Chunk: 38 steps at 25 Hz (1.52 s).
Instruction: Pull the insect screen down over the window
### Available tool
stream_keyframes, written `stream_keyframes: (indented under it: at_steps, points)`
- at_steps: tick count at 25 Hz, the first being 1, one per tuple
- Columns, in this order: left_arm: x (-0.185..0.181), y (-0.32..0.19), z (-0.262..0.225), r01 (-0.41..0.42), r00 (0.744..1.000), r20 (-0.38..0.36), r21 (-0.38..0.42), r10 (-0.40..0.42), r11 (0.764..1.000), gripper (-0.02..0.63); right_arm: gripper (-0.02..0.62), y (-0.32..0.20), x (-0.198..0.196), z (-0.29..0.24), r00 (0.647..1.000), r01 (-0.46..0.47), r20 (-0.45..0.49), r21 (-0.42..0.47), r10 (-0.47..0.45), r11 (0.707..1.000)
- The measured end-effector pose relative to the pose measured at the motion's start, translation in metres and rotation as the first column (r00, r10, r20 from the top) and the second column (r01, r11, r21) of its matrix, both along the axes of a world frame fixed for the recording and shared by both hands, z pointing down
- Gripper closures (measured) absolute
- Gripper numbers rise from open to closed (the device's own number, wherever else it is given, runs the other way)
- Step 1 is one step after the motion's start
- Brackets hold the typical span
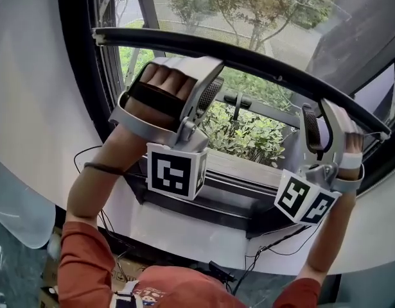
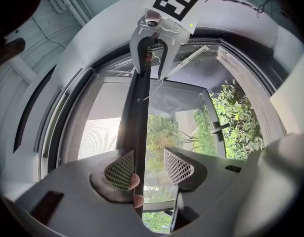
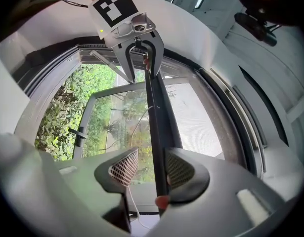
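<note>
Window here, with the insect screen's dark pull bar (image 1: pixel 248 59) strung across the upper part of the opening, from the top left corner of the window frame (image 1: pixel 78 76) sloping down toward its right edge. Grey screen mesh (image 2: pixel 100 127) above the bar, uncovered opening below.

Left gripper (image 2: pixel 149 164) up at the bar near its left end, jaws wide apart, bar lying between them against just one mesh pad (image 2: pixel 119 169), clear gap to the other. So not clamping anything. Bare fingertips (image 2: pixel 134 181) hooked on the bar instead. Same deal with the right gripper (image 3: pixel 151 168) toward the right end: jaws apart, bar beside one pad, a fingertip on it.

Under the bar, roughly between the two grippers: a dark window handle (image 1: pixel 237 99), apart from the bar. Outside, leafy shrubs (image 1: pixel 248 136) and trees (image 1: pixel 261 5). Down below the dark lower frame rail (image 1: pixel 203 201), thin black cables (image 1: pixel 274 246) trailing over the white ledge.
</note>
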<state>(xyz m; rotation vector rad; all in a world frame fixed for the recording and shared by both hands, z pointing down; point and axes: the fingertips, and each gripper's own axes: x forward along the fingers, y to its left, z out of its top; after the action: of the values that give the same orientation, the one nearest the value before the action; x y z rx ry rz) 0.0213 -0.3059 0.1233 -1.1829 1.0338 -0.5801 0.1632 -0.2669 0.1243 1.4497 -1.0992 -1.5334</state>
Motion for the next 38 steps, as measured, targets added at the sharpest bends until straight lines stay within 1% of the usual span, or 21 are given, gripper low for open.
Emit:
stream_keyframes:
  at_steps: [3,6,14,17,23,30,34,38]
  points:
    - [0.001,0.004,0.004,-0.01,1.0,-0.001,-0.004,0.01,1.0,0.417,0.42,0.004,0.001,0.005,1.0,0.008,0.008,-0.009,-0.007,1.0]
    - [0.002,0.005,0.004,-0.014,1.0,0.007,-0.029,0.014,0.999,0.417,0.42,0.005,0.002,0.006,1.0,0.009,0.026,-0.038,-0.008,0.999]
    - [0.0,0.004,0.021,-0.014,0.999,0.044,-0.123,0.02,0.992,0.419,0.42,0.005,0.0,0.02,0.999,0.0,0.032,-0.118,0.004,0.993]
    - [-0.001,0.006,0.024,-0.011,0.998,0.052,-0.153,0.019,0.988,0.419,0.42,0.007,0.0,0.024,0.999,0.001,0.05,-0.144,0.007,0.99]
    - [-0.002,0.005,0.062,-0.016,0.999,0.047,-0.181,0.025,0.983,0.419,0.42,0.005,-0.003,0.06,0.997,0.013,0.079,-0.163,-0.001,0.986]
    - [0.0,0.009,0.094,-0.024,0.998,0.059,-0.228,0.038,0.973,0.419,0.419,0.009,-0.001,0.091,0.994,0.026,0.108,-0.209,-0.004,0.978]
    - [-0.001,0.01,0.116,-0.026,0.997,0.064,-0.272,0.045,0.962,0.419,0.417,0.009,-0.002,0.114,0.992,0.032,0.127,-0.257,0.001,0.966]
    - [-0.002,0.012,0.144,-0.027,0.996,0.072,-0.328,0.053,0.944,0.419,0.417,0.011,-0.003,0.141,0.99,0.038,0.139,-0.317,0.007,0.948]
